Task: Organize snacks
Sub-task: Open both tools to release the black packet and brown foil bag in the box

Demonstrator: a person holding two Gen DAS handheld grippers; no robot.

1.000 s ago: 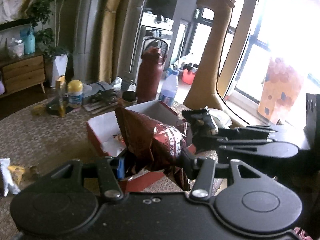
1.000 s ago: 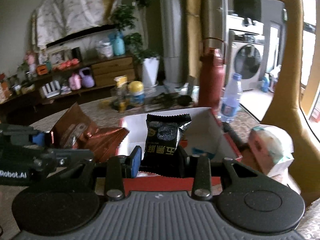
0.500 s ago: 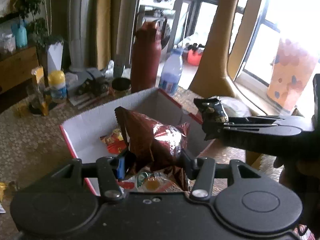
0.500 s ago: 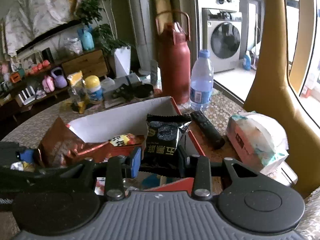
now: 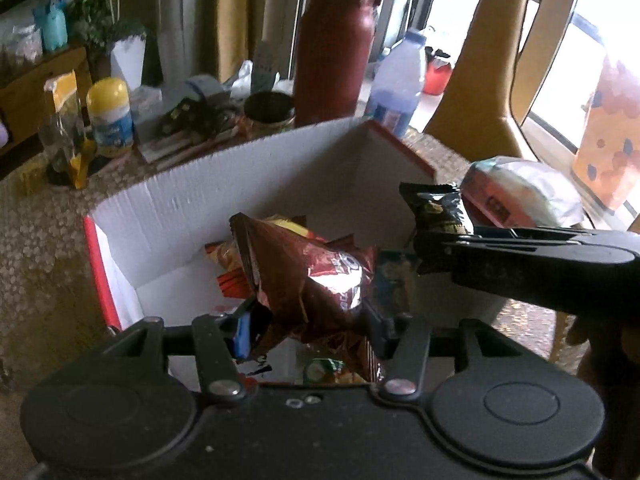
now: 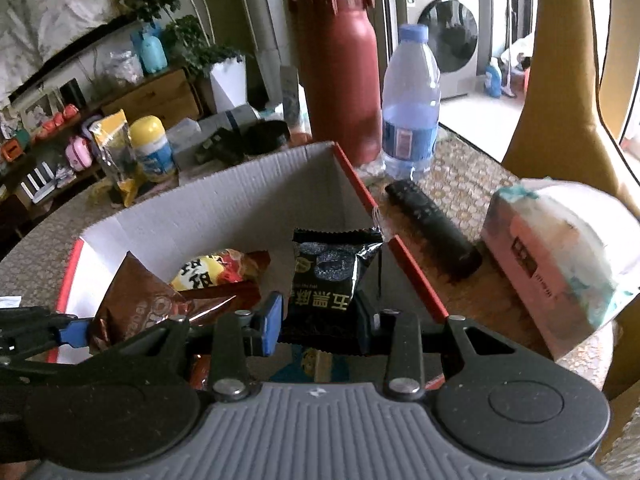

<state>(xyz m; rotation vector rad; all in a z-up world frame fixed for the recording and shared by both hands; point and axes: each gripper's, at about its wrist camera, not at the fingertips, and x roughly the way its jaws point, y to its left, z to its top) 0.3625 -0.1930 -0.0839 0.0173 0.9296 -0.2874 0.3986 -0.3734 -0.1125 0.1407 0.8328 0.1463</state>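
Brown foil snack bag (image 5: 308, 276) sits clamped between the fingers of the left tongs (image 5: 308, 320), crumpled, held above the open box (image 5: 240, 184) and just over the packets already lying on its floor. Among those packets a yellow-and-red one (image 6: 212, 270) shows near the back wall. Black snack packet (image 6: 326, 280) with pale printing is clamped upright in the right tongs (image 6: 320, 316), blue pad on one side, black pad on the other, both pressed against the wrapper. It hangs over the right part of the box, close to the red-edged side wall. From the left wrist view the right tongs come in from the right, the black packet sticking up past their tips, beside the brown bag but apart from it. Box is white corrugated card inside, red outside, standing on a patterned surface (image 6: 452, 172). Just right of the box lies a dark remote (image 6: 432, 232), then a wrapped tissue pack (image 6: 560, 264). Behind the box stand a tall dark-red flask (image 6: 340, 68) and a clear water bottle (image 6: 410, 112); to the left, a yellow-capped jar (image 6: 154, 148) and a yellow pouch (image 6: 116, 152). Farther back is a washing machine (image 6: 444, 28).
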